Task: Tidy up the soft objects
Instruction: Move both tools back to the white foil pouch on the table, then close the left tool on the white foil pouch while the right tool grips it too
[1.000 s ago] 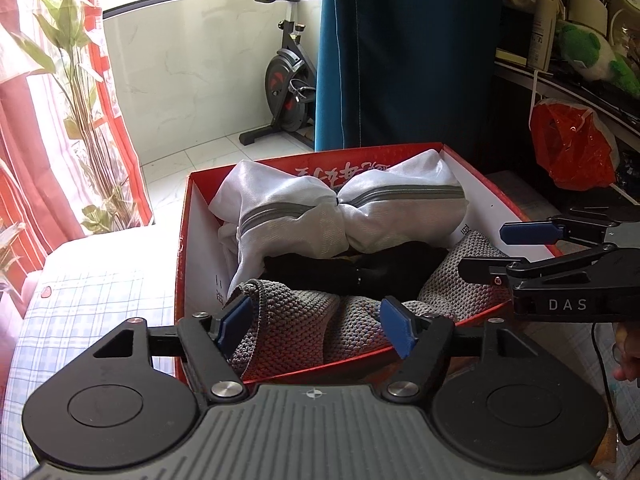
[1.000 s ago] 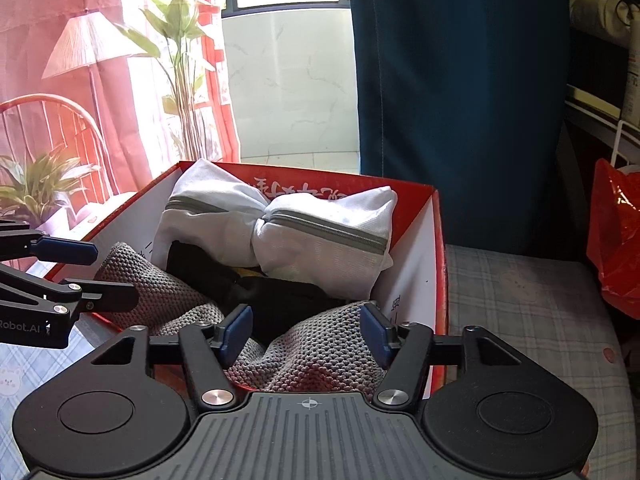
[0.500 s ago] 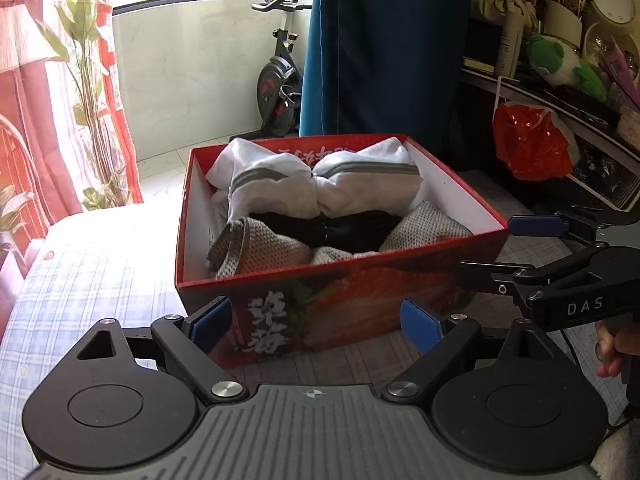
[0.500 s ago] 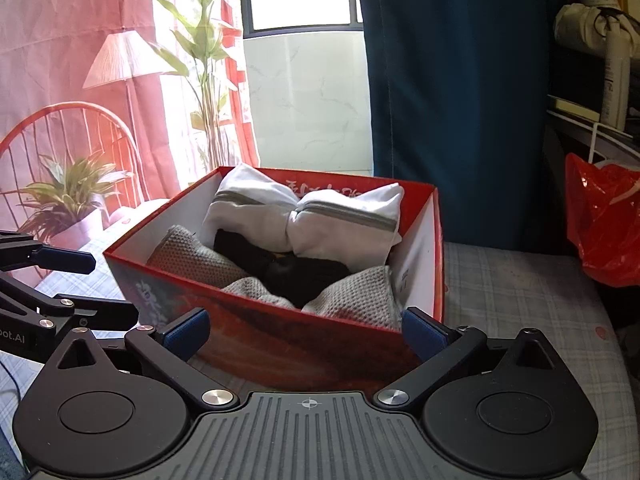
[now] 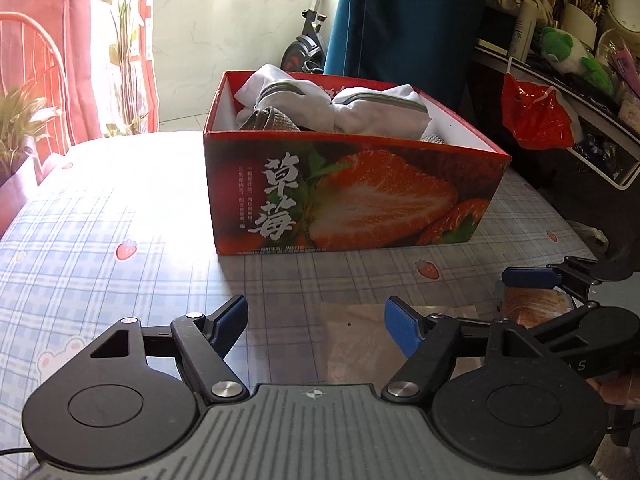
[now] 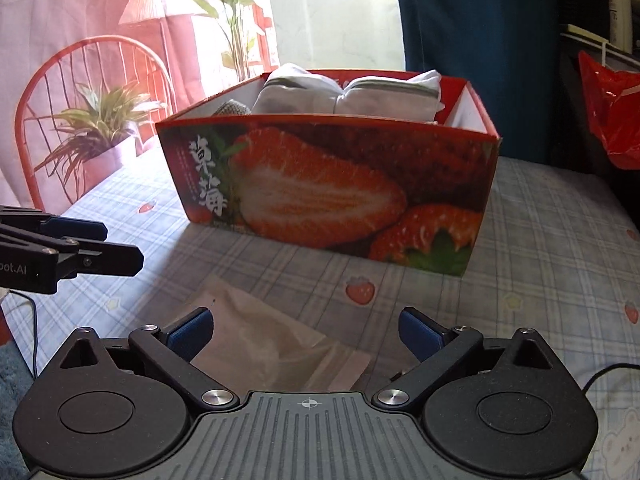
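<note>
Left wrist view: the strawberry box (image 5: 352,196) stands on the checked worktop (image 5: 100,216) towards its far edge, holding two white zipped pouches (image 5: 376,110) and grey knitted cloth (image 5: 276,120) showing at two spots. A second ago both tongs sat over the box's near rim above the grey cloth; now they hang low over the near edge, well clear of it, so that packing looks finished. The left tongs (image 5: 316,326) have just been narrowing yet stand spread with nothing between them. The right tongs (image 6: 306,330) are spread wide and empty. One clear plastic bag (image 6: 264,344) lies flat beneath them, likely the next thing to gather. One box, one bag, two pouches
</note>
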The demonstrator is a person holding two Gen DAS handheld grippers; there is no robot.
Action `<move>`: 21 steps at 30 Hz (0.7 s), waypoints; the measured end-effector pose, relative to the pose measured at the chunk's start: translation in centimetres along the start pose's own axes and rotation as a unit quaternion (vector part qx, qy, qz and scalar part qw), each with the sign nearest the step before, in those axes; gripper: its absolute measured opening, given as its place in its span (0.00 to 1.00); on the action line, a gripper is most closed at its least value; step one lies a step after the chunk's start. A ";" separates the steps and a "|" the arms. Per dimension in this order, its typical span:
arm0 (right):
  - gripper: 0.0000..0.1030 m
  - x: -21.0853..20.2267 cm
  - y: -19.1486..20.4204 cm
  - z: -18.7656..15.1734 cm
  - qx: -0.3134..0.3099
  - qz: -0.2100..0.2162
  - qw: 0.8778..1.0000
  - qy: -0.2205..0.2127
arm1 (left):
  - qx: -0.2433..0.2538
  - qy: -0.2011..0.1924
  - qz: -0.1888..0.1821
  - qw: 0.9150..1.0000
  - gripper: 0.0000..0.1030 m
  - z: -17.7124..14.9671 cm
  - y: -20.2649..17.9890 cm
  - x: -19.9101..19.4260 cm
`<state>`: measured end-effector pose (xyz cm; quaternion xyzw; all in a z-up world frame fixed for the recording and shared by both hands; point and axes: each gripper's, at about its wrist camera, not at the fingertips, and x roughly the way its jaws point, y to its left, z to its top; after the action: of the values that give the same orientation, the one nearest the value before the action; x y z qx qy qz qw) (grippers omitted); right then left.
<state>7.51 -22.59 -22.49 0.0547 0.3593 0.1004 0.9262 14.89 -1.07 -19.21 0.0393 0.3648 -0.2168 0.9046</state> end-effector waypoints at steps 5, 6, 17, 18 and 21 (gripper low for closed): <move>0.86 0.3 1.3 -1.8 -0.025 0.009 1.000 0.016 | -0.009 0.006 -0.001 1.000 0.63 -1.7 -0.1 0.9; 0.82 0.3 1.4 -2.1 -0.027 0.012 0.999 0.021 | -0.011 0.009 -0.001 1.000 0.59 -2.0 -0.1 1.1; 0.71 0.2 1.2 -3.0 -0.027 0.013 0.999 0.041 | -0.024 0.039 -0.025 0.999 0.44 -4.0 -0.2 2.5; 0.71 0.2 1.2 -3.0 -0.029 0.011 0.999 0.043 | -0.023 0.041 -0.027 0.999 0.43 -4.1 -0.2 2.6; 0.71 0.3 1.1 -3.0 -0.030 0.003 0.998 0.048 | -0.020 0.054 -0.032 0.998 0.38 -4.6 -0.4 3.0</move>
<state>5.53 -21.33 -24.69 0.0233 0.4005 0.1162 0.9086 13.67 -1.51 -24.58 0.0215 0.4182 -0.2362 0.8769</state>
